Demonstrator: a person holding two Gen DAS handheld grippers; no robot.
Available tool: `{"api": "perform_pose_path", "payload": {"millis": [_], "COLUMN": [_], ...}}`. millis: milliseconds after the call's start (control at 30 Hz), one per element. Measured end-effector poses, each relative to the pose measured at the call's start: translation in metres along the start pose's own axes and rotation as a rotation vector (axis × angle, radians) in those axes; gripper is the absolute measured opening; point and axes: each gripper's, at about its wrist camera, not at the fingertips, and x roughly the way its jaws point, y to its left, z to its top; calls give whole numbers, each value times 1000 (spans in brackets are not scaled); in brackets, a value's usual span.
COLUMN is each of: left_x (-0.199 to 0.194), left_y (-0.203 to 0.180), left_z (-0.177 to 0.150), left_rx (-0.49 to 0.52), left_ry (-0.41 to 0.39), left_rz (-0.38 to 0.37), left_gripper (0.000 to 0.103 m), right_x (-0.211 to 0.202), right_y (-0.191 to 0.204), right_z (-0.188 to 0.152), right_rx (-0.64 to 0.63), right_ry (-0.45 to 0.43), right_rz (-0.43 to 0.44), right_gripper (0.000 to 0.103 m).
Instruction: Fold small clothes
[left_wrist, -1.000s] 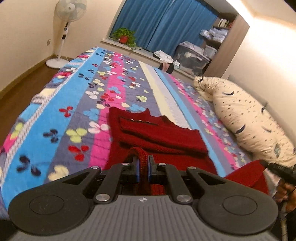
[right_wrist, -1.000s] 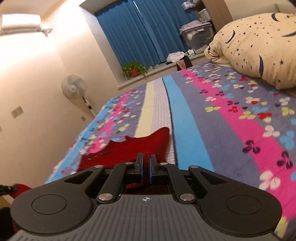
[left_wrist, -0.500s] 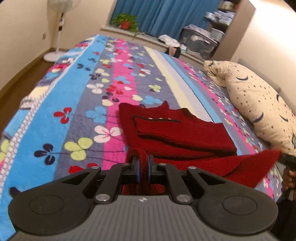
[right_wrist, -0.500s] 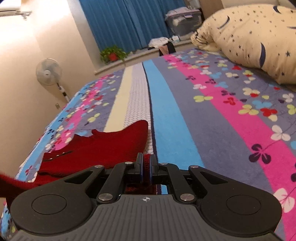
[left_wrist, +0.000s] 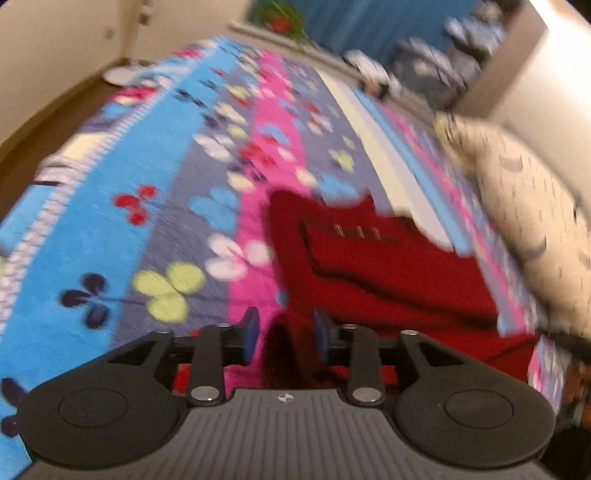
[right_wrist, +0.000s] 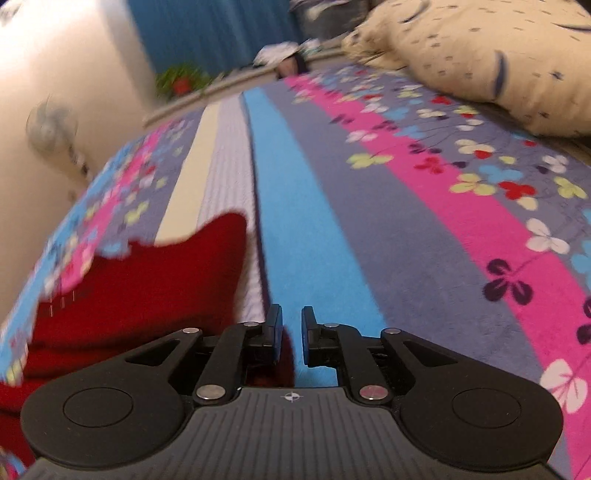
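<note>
Red knit sweater (left_wrist: 373, 266) lies partly folded on the bed's striped floral bedspread (left_wrist: 177, 206) in the left wrist view, its buttoned upper part farther off and a pale patterned pillow (left_wrist: 532, 221) to the right. The left gripper (left_wrist: 284, 338) has just been opening its jaws; they now stand apart, with a dark red fold of the hem between them, and as far as the blur allows, the pads no longer press on it. In the right wrist view, the sweater (right_wrist: 147, 288) spreads to the left over the pale and blue stripes, and the right gripper (right_wrist: 291, 332) has likewise just begun to part its jaws, leaving a narrow gap; a little red knit shows low against the left pad, though whether it is pinched I cannot tell. The step in hand looks like letting the folded-over hem settle. To do it well, both sets of jaws should clear the knit fully before drawing back low and straight, so the loose weave does not snag and drag the fold open.
</note>
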Motion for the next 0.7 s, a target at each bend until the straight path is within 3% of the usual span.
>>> {"api": "perform_pose_path", "payload": {"millis": [67,167,267,300,467,600,700], "left_x": [-8,4,15,19,45,57,62], "left_y": [11,22,8,2,-10,-13,-12], "left_z": [0,-4,-10,-12,-13,-11,-6], "left_rx": [-24,-43,75,112,170,180,173], "left_ry": [-13,100,157,165,222,206,189], "left_rz": [57,95,111,112,73,18,15], "left_gripper": [40,43,57,61,62,62,62], "right_x": [-6,-2,9,13,29,39,41], "right_y": [-11,-28,-35,-33,-19,-12,-10], "right_z": [1,-3,-11,-14,-22,-18,-12], "right_rx": [36,48,53,26,-69,-54,-36], "right_ry": [-24,26,134,166,233,231,193], "right_rz": [-26,-64,-13,-8,4,21,46], "right_gripper": [12,14,42,45,49,49,49]}}
